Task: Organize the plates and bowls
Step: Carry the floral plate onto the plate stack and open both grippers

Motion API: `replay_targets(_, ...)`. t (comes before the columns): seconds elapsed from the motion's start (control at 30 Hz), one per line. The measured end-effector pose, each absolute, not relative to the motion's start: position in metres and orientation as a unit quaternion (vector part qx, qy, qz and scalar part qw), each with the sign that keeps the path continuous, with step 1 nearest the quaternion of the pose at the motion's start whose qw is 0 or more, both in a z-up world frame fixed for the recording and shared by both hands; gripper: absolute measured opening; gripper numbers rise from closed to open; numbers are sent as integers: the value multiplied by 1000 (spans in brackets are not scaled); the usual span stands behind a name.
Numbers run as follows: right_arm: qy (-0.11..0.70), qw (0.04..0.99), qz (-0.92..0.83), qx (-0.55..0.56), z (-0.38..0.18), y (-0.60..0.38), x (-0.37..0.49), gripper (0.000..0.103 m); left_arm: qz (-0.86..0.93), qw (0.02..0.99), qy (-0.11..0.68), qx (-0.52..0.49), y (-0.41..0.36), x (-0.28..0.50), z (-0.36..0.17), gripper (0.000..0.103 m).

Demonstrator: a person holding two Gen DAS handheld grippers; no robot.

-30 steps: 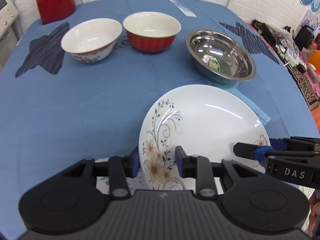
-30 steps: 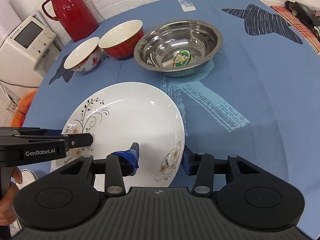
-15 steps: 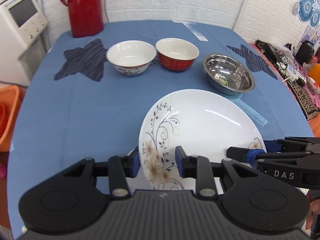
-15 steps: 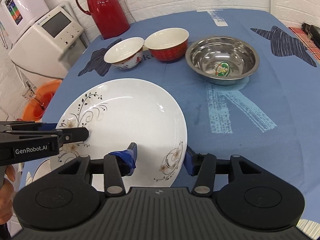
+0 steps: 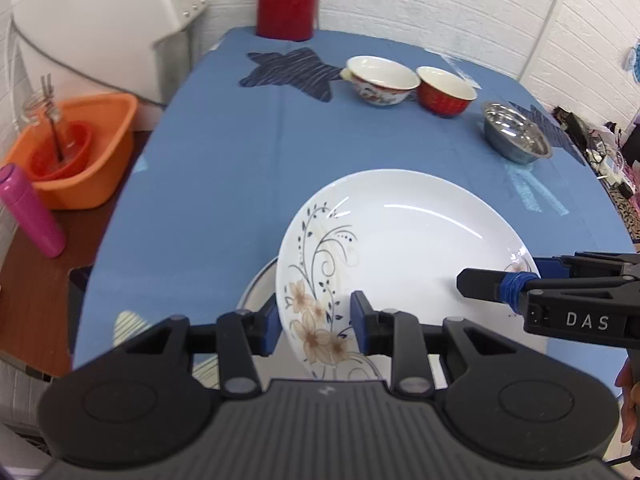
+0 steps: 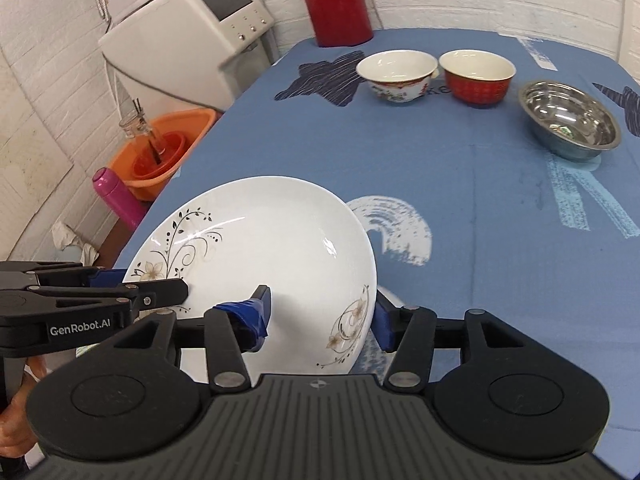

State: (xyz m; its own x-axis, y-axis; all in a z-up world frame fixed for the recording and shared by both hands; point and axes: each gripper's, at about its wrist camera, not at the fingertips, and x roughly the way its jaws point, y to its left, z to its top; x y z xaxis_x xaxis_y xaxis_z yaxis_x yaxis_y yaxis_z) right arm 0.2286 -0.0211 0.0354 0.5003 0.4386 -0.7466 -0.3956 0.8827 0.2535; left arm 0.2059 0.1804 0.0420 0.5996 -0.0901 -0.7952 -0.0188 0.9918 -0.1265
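A white plate [image 5: 400,248] with a brown flower print hangs tilted above the near end of the blue table. My left gripper [image 5: 316,320] is shut on its near-left rim, over the flowers. My right gripper [image 6: 320,316] is shut on the opposite rim, and in the left wrist view its arm reaches in from the right. The edge of a second plate [image 5: 256,286] shows on the table underneath. At the far end stand a white flowered bowl [image 6: 396,74], a red bowl [image 6: 476,76] and a steel bowl [image 6: 570,124].
A red thermos [image 6: 336,0] stands at the table's [image 6: 460,184] far edge. Off the left side are a white appliance [image 6: 188,28], an orange basin [image 5: 76,148] holding a red bowl and a jar, and a pink bottle [image 5: 30,210].
Both grippers have carried the plate up and back toward the near-left end of the table. The bowls now look farther away. Neither grip has changed.
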Motion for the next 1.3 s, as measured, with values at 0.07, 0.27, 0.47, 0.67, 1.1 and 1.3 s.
replay_targets(0.07, 442, 862, 249, 24, 29, -11, 225, 39, -11, 890, 451, -66, 191, 196, 35, 28)
replay_targets(0.27, 455, 852, 259, 22, 11, 9, 221, 39, 0, 884, 461, -77, 211, 184, 15, 28)
replay_targets(0.47, 446, 854, 265, 39, 8, 7, 222, 39, -2, 892, 446, -69, 211, 184, 10, 29)
replay_targets(0.67, 434, 858, 266, 76, 8, -2, 223, 39, -28, 896, 437, -67, 207, 182, 3, 45)
replay_targets(1.1, 437, 861, 253, 56, 21, -12, 220, 40, -39, 898, 434, -54, 198, 177, 16, 58)
replay_targets(1.3, 438, 859, 260, 51, 21, -17, 219, 40, -40, 901, 430, -45, 192, 176, 22, 59)
